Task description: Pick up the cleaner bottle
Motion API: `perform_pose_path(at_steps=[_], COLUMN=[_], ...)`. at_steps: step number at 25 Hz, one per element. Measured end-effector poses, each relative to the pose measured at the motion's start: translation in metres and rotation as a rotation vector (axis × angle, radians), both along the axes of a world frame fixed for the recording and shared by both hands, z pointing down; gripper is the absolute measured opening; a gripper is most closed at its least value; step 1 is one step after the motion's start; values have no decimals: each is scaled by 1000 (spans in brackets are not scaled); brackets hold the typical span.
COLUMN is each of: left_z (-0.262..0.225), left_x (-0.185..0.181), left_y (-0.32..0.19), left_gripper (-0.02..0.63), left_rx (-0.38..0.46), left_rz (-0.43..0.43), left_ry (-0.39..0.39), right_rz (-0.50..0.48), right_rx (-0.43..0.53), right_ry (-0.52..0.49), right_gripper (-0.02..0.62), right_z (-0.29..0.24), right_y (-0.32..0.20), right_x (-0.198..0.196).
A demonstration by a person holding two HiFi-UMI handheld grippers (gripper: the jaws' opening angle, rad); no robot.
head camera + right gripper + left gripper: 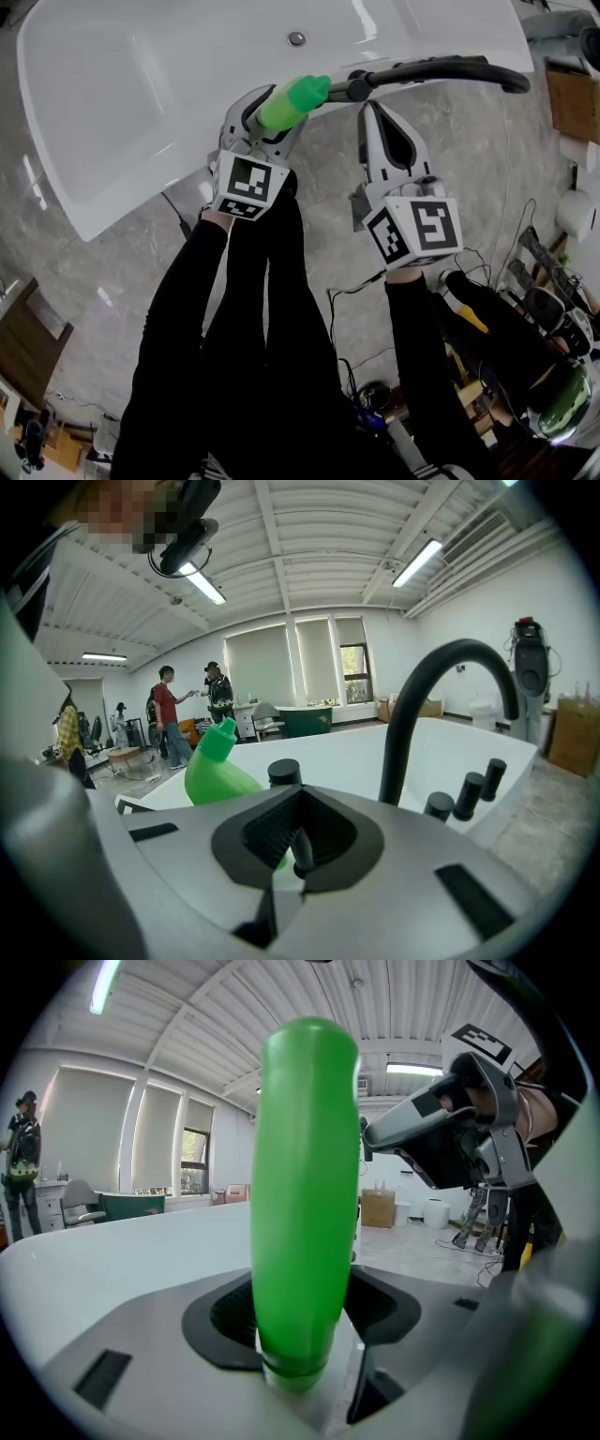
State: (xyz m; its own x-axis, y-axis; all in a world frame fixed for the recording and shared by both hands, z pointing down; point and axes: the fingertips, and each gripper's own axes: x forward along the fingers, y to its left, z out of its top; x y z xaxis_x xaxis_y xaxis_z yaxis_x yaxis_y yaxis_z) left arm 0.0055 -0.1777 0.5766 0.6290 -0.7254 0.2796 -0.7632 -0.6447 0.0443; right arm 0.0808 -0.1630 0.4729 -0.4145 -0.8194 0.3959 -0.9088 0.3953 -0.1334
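The cleaner bottle (pixel 292 101) is bright green, and my left gripper (pixel 261 117) is shut on its body at the rim of the white bathtub (pixel 141 94). In the left gripper view the bottle (pixel 305 1194) stands up between the jaws of the left gripper (pixel 302 1321) and fills the middle. My right gripper (pixel 371 108) is shut and holds nothing, just right of the bottle and below the black faucet (pixel 441 70). In the right gripper view the bottle (pixel 217 772) with its cap shows at the left, behind the right gripper (pixel 300 846).
The curved black faucet (pixel 441 696) and its black knobs (pixel 492 775) stand on the tub's edge ahead of the right gripper. Cables and clutter (pixel 534 309) lie on the marble floor at the right. People (pixel 171 714) stand far back in the room.
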Motion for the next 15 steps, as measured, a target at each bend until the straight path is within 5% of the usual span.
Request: perform_pose_path(at_steps=[15], left_z=[-4], left_x=[6], left_y=[-8], left_gripper=[253], left_rx=[35], left_rz=[10], left_ry=[22], right_rz=[19], right_rx=[-21], right_ry=[-21], right_gripper=[2], right_z=[15], right_y=[4], right_x=[2])
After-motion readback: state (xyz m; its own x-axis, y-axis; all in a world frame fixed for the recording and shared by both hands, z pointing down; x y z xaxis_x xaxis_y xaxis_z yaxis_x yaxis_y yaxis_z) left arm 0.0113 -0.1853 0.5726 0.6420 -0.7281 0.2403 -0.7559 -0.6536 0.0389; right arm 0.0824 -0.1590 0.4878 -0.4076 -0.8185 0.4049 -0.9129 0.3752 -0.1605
